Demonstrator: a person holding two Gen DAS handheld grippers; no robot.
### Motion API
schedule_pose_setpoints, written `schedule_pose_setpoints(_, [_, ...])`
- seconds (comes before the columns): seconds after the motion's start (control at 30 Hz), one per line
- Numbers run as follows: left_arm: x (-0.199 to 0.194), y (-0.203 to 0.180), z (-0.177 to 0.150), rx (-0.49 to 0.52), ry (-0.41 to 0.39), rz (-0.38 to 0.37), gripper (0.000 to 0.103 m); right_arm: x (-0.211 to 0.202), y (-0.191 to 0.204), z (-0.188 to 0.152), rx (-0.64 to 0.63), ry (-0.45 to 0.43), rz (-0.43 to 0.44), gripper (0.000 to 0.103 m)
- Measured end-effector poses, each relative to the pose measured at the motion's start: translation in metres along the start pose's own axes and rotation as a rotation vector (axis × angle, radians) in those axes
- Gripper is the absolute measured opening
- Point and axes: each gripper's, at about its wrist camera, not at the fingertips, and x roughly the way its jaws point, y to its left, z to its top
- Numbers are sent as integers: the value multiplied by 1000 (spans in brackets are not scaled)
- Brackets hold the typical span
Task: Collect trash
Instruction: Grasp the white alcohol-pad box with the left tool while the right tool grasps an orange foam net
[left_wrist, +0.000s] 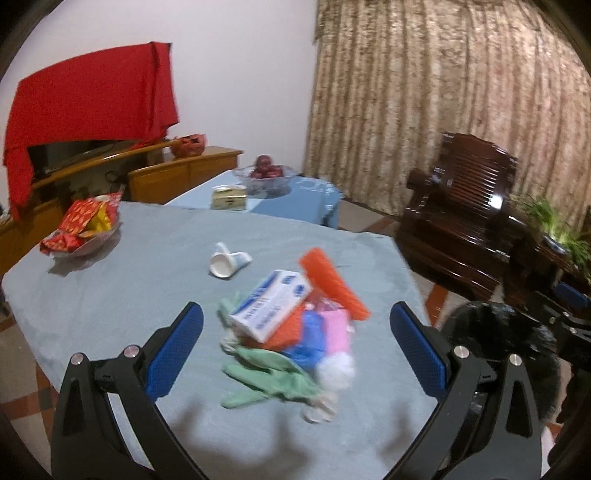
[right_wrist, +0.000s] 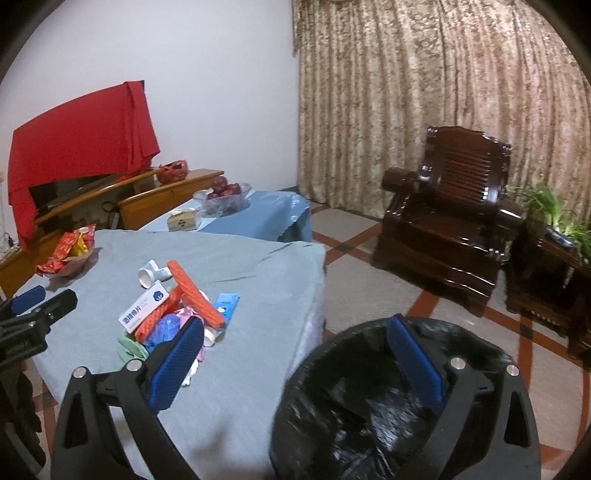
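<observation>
Grey-blue cloth covers the counter (left_wrist: 110, 295), where the trash sits in one heap: a white carton (left_wrist: 271, 304) on top, an orange roll (left_wrist: 332, 284) touching it, green gloves (left_wrist: 266, 380) below, and a crumpled paper cup (left_wrist: 227, 262) just apart. Spread wide and empty, the left hand-held gripper (left_wrist: 295, 343) hovers over the heap. Also spread and empty, the right hand-held gripper (right_wrist: 295, 363) hangs above the black-lined trash bin (right_wrist: 351, 406) beside the counter.
</observation>
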Motion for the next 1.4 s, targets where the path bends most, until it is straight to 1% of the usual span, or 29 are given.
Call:
schedule_pose_setpoints(0.17, [33, 21, 3, 19, 30, 80, 98, 44, 14, 4, 5, 42, 34, 97])
schedule_pose_setpoints(0.27, [50, 28, 3, 46, 33, 105, 98, 73, 23, 8, -14, 69, 46, 92])
schedule_pose_setpoints(0.4, [74, 34, 5, 68, 54, 98, 98, 108, 40, 5, -47, 120, 79, 86])
schedule_pose_setpoints(0.5, [93, 40, 3, 76, 76, 91, 98, 132, 51, 5, -87, 163, 96, 79])
schedule_pose_setpoints(0.57, [102, 43, 2, 73, 89, 85, 98, 145, 57, 4, -94, 184, 122, 73])
schedule_pose_setpoints(0.73, [122, 48, -3, 67, 119, 61, 98, 168, 76, 2, -133, 225, 168, 63])
schedule_pose_setpoints(0.9, [138, 54, -7, 64, 143, 44, 98, 187, 93, 0, -175, 246, 203, 59])
schedule_pose_setpoints(1.0, [147, 58, -8, 59, 159, 31, 98, 201, 102, -2, -188, 267, 220, 49])
schedule_pose_setpoints(1.1, [153, 60, -10, 60, 172, 15, 98, 209, 103, -3, -186, 286, 238, 33])
schedule_pose_setpoints(1.13, [154, 59, -10, 61, 175, 6, 98, 211, 104, -4, -186, 293, 245, 24])
schedule_pose_setpoints(1.17, [155, 59, -11, 62, 178, -3, 98, 211, 104, -5, -185, 298, 253, 19])
schedule_pose_setpoints(1.27, [162, 57, -11, 70, 191, -28, 98, 213, 104, -5, -190, 301, 273, 13])
schedule_pose_setpoints(1.4, [173, 55, -13, 80, 218, -59, 97, 209, 101, 0, -171, 289, 278, 12])
